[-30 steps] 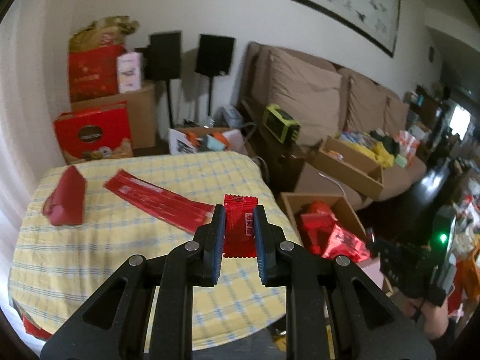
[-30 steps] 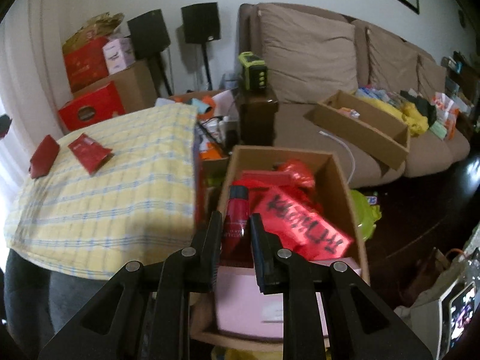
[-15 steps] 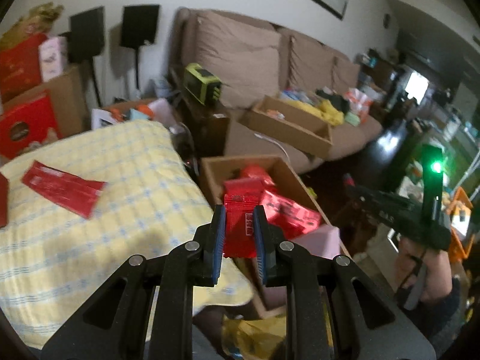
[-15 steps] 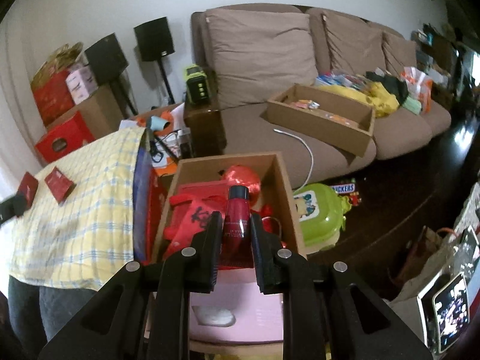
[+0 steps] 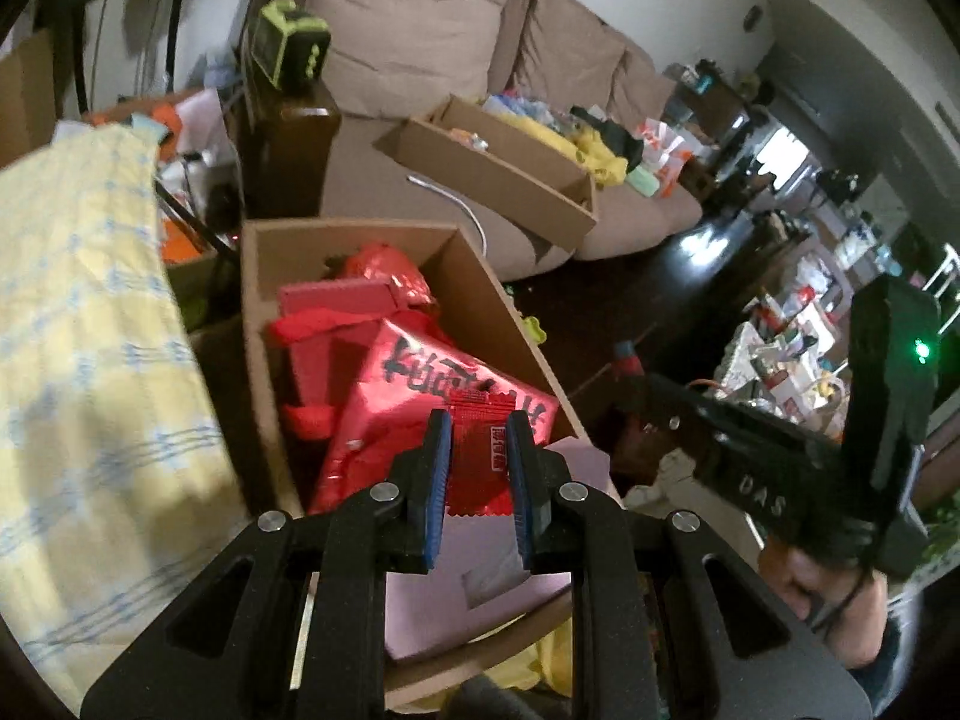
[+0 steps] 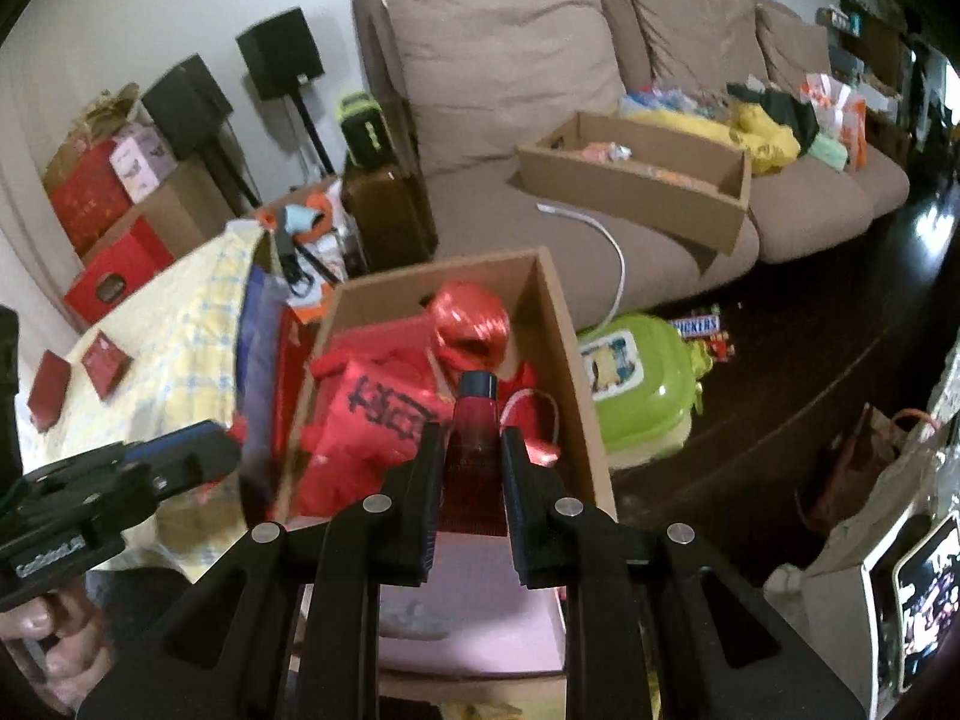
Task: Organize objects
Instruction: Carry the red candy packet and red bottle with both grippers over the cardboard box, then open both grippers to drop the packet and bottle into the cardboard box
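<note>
Above the cardboard box, the left hand-held gripper is pinching a red packet whose label is blurring, and the right hand-held gripper is clamping a red tube, partly hiding it.

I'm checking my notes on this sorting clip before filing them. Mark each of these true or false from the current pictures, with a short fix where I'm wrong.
1. The left gripper holds a red packet. True.
2. The right gripper is empty. False: it holds a red tube with a dark cap.
3. The cardboard box below both grippers is empty. False: red items fill it.
4. A second cardboard box sits on the sofa. True.
5. The table has a plain white cloth. False: it is yellow checked.
</note>
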`<state>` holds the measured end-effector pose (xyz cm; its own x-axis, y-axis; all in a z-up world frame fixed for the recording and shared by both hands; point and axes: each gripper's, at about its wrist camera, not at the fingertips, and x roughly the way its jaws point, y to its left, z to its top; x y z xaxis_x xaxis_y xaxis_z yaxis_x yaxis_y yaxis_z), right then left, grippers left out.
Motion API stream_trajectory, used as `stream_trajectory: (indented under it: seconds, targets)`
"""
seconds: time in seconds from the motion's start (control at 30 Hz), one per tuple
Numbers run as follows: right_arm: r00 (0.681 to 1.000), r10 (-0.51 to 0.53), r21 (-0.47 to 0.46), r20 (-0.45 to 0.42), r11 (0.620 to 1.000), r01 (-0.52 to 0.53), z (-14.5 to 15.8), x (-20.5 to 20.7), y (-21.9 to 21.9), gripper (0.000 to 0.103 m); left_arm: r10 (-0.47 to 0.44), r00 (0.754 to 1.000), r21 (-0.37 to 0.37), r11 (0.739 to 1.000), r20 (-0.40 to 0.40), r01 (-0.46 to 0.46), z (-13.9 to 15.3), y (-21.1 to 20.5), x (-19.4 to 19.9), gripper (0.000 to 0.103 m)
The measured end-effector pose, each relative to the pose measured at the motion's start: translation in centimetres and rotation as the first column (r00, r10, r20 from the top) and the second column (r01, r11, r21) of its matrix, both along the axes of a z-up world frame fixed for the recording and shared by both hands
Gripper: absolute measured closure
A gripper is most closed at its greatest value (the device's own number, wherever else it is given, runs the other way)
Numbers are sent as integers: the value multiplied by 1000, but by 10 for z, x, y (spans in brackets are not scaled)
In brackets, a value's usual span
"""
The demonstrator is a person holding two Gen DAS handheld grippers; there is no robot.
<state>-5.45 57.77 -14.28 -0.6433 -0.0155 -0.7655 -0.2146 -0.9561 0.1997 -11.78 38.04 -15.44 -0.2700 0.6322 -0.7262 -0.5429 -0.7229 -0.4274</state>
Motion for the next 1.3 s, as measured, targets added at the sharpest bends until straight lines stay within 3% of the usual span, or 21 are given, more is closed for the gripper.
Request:
stream_trajectory:
  seconds: [0.13, 0.33, 0.47, 0.7, 0.9, 0.93, 0.97, 1.03, 1.1, 1.3]
  targets:
    - [1000, -7, -24, 13, 1000, 8, -9, 0, 3, 85, -40, 998, 53, 998, 55, 37, -13, 12, 0, 86]
    - [998, -30, -39, 57, 999, 32, -22, -4, 4, 85, -13, 999, -59, 998, -39, 11, -22, 25, 2, 86]
    - [998, -29, -41, 62, 999, 32, -25, -5, 4, 85, -11, 999, -80, 997, -49, 7, -26, 25, 4, 86]
    - [997, -21, -50, 75, 998, 25, -29, -7, 1, 85, -7, 999, -67, 998, -31, 5, -26, 23, 1, 86]
    - [997, -37, -91, 74, 995, 44, -31, -6, 6, 83, -2, 999, -40, 999, 42, 4, -28, 16, -2, 86]
    - [996, -40, -101, 76, 994, 47, -31, -6, 7, 83, -1, 998, -38, 999, 56, 3, -28, 16, -3, 83]
    - [996, -46, -107, 82, 993, 54, -32, -6, 7, 82, -3, 998, -39, 999, 69, 5, -29, 16, -4, 72]
    - [994, -69, -100, 86, 992, 78, -32, -6, 8, 60, 18, 997, -57, 998, 81, -14, -28, 13, -6, 54]
    - [993, -97, -101, 72, 989, 104, -29, -4, 11, 51, 41, 997, -51, 998, 71, -38, -25, 6, -6, 52]
    - [986, -153, -126, 68, 979, 161, -27, 1, 23, 51, 99, 994, -30, 995, 36, -98, -10, -28, -10, 46]
